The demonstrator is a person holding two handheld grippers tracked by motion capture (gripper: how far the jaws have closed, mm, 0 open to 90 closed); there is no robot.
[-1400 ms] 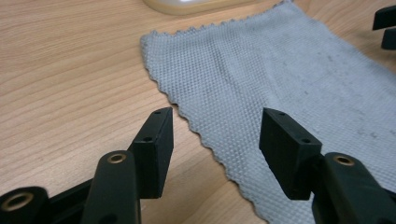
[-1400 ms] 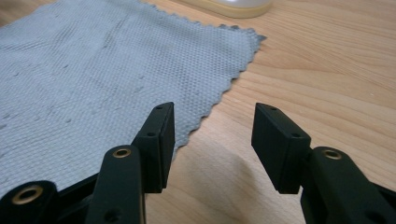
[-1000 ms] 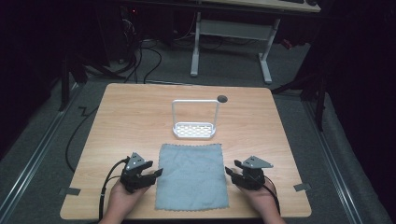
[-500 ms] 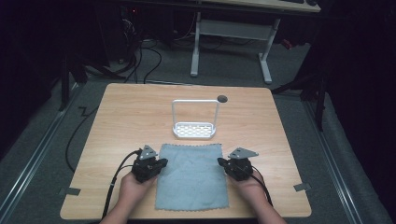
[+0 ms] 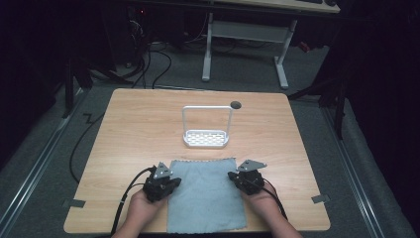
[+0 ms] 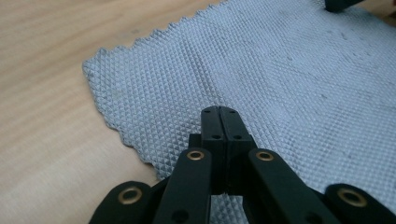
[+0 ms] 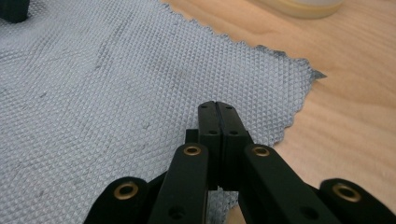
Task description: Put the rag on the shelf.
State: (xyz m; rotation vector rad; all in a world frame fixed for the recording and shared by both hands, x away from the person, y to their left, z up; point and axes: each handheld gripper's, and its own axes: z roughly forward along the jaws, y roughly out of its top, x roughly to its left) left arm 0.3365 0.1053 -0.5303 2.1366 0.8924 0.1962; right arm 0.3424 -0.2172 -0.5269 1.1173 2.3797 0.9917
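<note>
On the near half of the wooden desk [image 5: 138,129] a grey waffle-weave cloth [image 5: 205,193] is lying flat, its near edge reaching the desk's front edge. Left claw [image 5: 171,182] is sitting at the cloth's left edge, near the far-left corner; right claw [image 5: 234,176] is sitting at the right edge, near the far-right corner, w/ both pointing inward toward each other. Each is being held by a hand coming in from the bottom: left hand [image 5: 140,203], right hand [image 5: 261,197]. Cables are trailing back off both. In the left gripper view the left claw [image 6: 219,111] is showing its jaws pressed fully together, tips over the cloth [image 6: 280,84] just inside its zigzag edge; can't tell if any fabric is pinched between them, nothing visibly gripped. In the right gripper view the right claw [image 7: 217,106] is looking the same: jaws clenched flush, tips over the cloth [image 7: 116,79] near its corner, cloth looking flat, no fold lifted. Farther back, approx. desk centre, a white rack [image 5: 206,134] w/ a perforated base and a tall wire loop handle is standing upright, just beyond the cloth's far edge, not touching it. A small dark round hole [image 5: 236,104] is sitting in the desk surface just behind-right of the rack.
</note>
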